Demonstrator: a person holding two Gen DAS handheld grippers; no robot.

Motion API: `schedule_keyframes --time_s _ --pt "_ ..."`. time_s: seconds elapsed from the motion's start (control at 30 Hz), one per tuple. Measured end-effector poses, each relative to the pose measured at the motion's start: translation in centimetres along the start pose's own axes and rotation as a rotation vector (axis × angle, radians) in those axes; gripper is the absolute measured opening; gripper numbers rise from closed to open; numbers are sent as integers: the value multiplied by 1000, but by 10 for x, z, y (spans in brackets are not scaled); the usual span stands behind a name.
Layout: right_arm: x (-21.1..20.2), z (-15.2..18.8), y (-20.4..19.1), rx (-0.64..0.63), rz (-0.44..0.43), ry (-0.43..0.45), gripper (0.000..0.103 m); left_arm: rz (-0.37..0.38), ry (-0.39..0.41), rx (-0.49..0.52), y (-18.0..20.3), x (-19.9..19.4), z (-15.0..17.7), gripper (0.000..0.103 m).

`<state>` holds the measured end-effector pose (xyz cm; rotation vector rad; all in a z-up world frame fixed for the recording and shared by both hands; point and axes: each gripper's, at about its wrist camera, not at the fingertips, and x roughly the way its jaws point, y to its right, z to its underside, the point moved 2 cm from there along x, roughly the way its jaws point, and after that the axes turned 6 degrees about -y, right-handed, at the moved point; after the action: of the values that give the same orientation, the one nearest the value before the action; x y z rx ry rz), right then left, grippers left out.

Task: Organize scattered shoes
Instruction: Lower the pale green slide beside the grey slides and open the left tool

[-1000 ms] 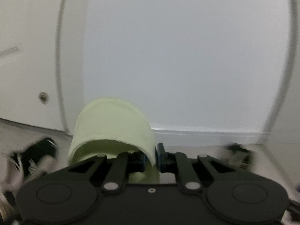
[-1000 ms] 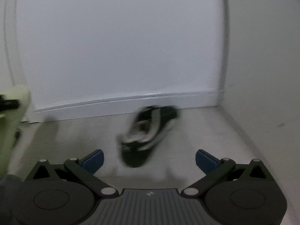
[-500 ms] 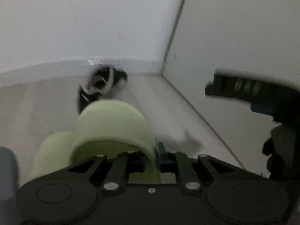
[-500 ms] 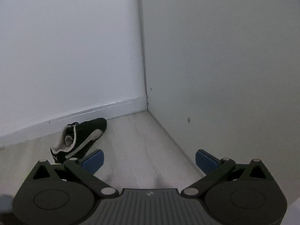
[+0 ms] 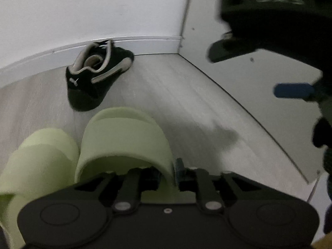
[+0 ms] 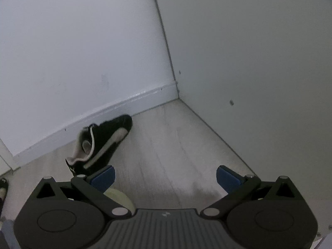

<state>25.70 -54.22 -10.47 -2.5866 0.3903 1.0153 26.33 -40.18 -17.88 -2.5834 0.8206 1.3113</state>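
Note:
My left gripper (image 5: 168, 171) is shut on the strap edge of a pale green slipper (image 5: 124, 137), held low over the floor. A second pale green slipper (image 5: 39, 157) lies right beside it on the left. Ahead, a black sneaker with white trim (image 5: 97, 74) lies by the baseboard, toe toward the corner. In the right wrist view the same sneaker (image 6: 101, 143) sits ahead and left of my open right gripper (image 6: 165, 178), which holds nothing. A bit of green slipper (image 6: 119, 197) shows under its left finger. The right gripper (image 5: 290, 90) also appears at the right of the left wrist view.
White walls meet in a corner (image 6: 177, 97) with a white baseboard (image 5: 145, 43) along the back. Pale wood floor (image 6: 176, 145) lies between the sneaker and the right wall. Part of another dark shoe (image 6: 3, 186) shows at the far left edge.
Both grippers swung right toward the wall corner and lowered. The held green slipper now sits beside its mate, closer to the black sneaker. The right gripper stayed open.

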Motion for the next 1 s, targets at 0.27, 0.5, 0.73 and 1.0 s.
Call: schedule_keyframes --time_s 0.27,0.5,0.73,1.0 --pt "-18 2 -35 -64 -108 107 93 0 86 16 -57 -102 21 62" --pt "-27 46 -116 -350 -236 -112 54 -214 129 -12 -147 -186 77 66" --pt "1 84 -139 -464 -88 -351 22 -181 212 -297 -225 -226 124 66" --pt "16 95 -131 -419 -89 -529 23 -92 245 -318 -228 -227 128 66"
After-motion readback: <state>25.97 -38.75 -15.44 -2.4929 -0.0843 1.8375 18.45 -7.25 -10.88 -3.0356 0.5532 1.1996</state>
